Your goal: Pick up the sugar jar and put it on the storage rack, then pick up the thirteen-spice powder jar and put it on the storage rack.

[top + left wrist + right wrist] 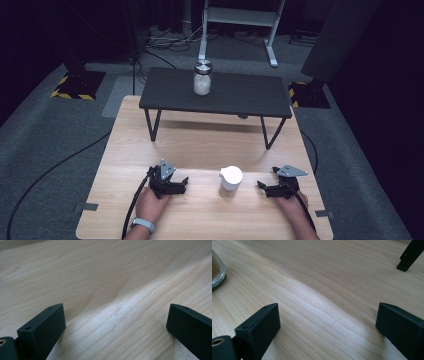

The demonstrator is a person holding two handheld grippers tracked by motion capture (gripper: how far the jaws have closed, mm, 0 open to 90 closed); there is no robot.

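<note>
Two grippers: each held in one of the person's hands, both resting low over the near part of the wooden bench point(200, 145), one on either side of a small cup.
Left gripper point(181, 183): jaws released and spread wide, with bare wood grain between them in the left gripper view; it points toward the cup from the cup's left.
Right gripper point(262, 186): jaws released and spread wide, with bare wood between them in the right gripper view; it points toward the cup from the cup's right.
Cup point(230, 181): white, with a small spout at its rim, standing upright between the two grippers near the bench's near edge, touched by neither; its base edge shows at the left border of the right gripper view point(217, 270).
Left hand point(150, 202): wraps the left gripper from behind, with a pale wristband on the wrist.
Right hand point(291, 202): wraps the right gripper from behind.
Small black table point(220, 95): stands on the far half of the bench on thin black legs.
Glass jar point(202, 77): upright on the black table near its far edge, metal lid on, white contents inside, well apart from the grippers.
</note>
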